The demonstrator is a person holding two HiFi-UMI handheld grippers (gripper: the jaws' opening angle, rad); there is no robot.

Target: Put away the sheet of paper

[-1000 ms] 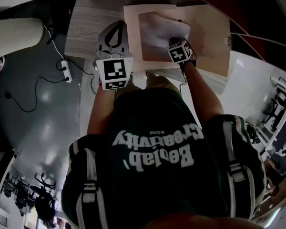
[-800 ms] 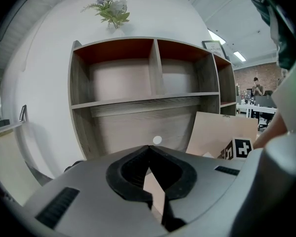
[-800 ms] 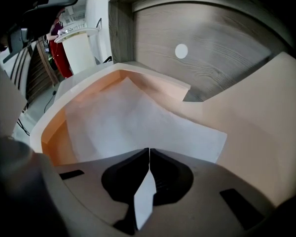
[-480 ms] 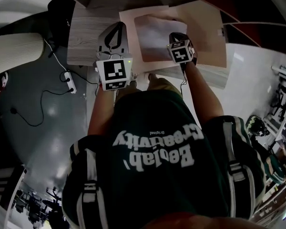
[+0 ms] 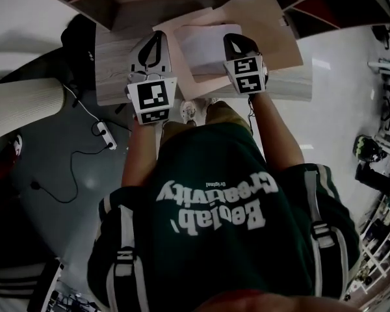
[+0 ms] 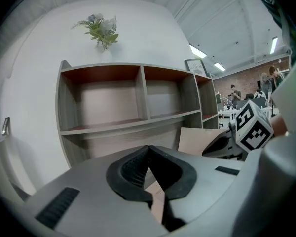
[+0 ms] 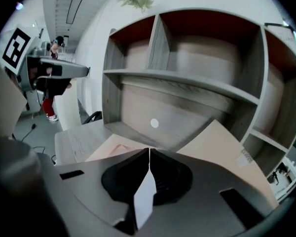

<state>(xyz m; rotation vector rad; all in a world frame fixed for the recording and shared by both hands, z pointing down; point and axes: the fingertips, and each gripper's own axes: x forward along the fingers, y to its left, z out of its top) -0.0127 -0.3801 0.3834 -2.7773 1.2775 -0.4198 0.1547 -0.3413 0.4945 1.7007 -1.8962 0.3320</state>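
Observation:
The white sheet of paper [image 5: 208, 44] hangs over a tan folder [image 5: 273, 28] on the wooden desk [image 5: 117, 70]. My right gripper [image 5: 233, 40] is shut on the sheet's right edge; in the right gripper view a white strip of paper [image 7: 144, 199] sits between the closed jaws. My left gripper [image 5: 158, 35] is at the folder's left edge, jaws closed, with a tan sliver of folder [image 6: 157, 201] between them. Each gripper shows in the other's view: the right gripper [image 6: 222, 144] and the left gripper [image 7: 64, 70].
A grey shelf unit [image 6: 138, 98] with open compartments stands behind the desk, a plant [image 6: 101, 31] on top. On the floor at the left lie a power strip [image 5: 105, 134] and cable. A white rounded seat [image 5: 26, 103] stands at the left.
Both grippers have risen above the desk, the right one more. The white sheet has come up off the folder with the right gripper, and the folder's left edge has lifted with the left.

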